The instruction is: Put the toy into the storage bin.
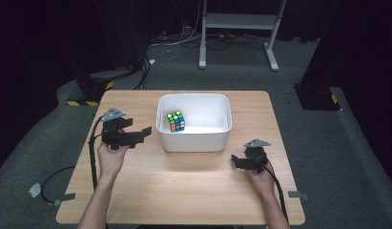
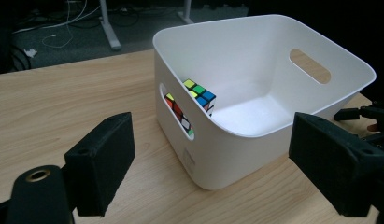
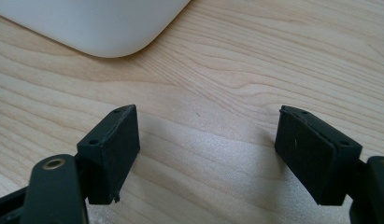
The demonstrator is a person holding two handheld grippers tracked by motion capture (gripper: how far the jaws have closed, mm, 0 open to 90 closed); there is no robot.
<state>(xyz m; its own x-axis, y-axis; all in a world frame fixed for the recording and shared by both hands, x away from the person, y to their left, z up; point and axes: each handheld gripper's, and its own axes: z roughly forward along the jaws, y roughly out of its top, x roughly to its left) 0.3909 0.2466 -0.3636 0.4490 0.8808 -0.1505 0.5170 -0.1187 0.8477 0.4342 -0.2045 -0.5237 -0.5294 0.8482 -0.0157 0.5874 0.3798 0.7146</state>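
A metal frame stand [image 1: 241, 21] and loose cables [image 1: 179, 40] sit on the grey floor [image 1: 327, 143] beyond the table.

Cube [image 1: 176, 121] sits in the bin's [image 1: 193, 143] left half, bin mid-table [image 1: 184, 191], left gripper [image 1: 142, 133] just left, right gripper [image 1: 237, 161] near-right.

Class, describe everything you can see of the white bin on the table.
The white bin is a smooth, plastic-looking rectangular tub with rounded corners, an open top, walls that flare outward, and oval handle slots in its end walls. It stands upright near the middle of the wooden table, towards its far edge. A colourful puzzle cube sits inside at the left end. The left gripper and right gripper flank it, jaws open, not touching.
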